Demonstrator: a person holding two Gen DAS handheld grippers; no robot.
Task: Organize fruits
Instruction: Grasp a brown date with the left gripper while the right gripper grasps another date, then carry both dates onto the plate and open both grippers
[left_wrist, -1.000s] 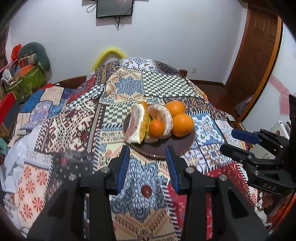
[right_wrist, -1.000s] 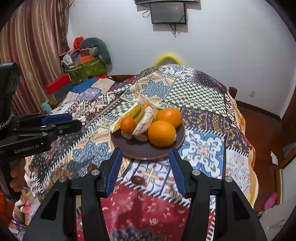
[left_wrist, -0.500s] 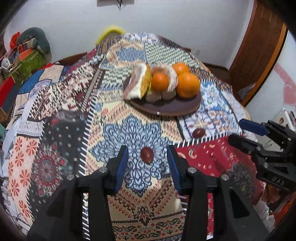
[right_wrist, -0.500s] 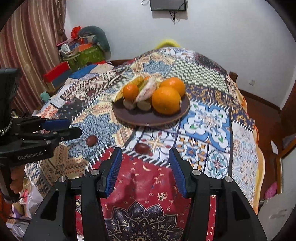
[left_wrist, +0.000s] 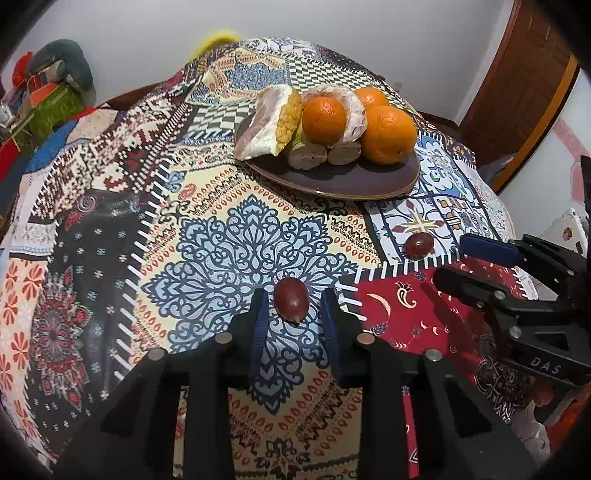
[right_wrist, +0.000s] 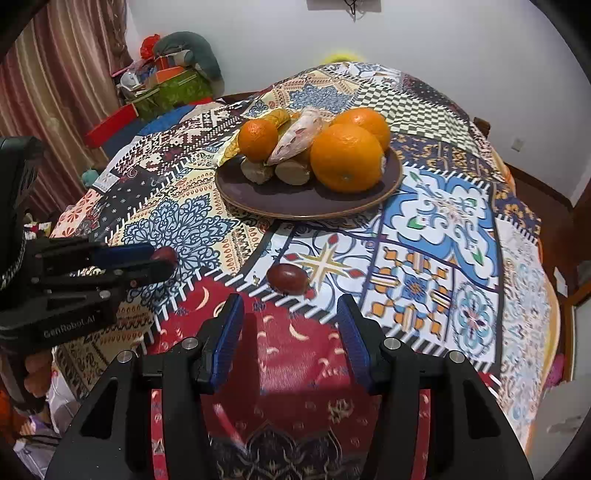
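Closing my left gripper (left_wrist: 294, 301) around one date (left_wrist: 290, 300) on the tablecloth (left_wrist: 221, 240), jaws not visibly pinching yet; my right gripper (right_wrist: 290, 314) gapes before another date (right_wrist: 287, 278). Squeezing off-centre could squirt either away.

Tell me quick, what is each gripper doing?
Left gripper: open, just closing around a red fruit, not gripping yet.
Right gripper: open, holding nothing.

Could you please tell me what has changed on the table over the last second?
Both grippers came down from the plate toward the two dark red fruits on the cloth. The left gripper now straddles the near fruit, and its jaws have just been closing around it. The right gripper is open just short of the other fruit. The plate and its oranges stayed put.
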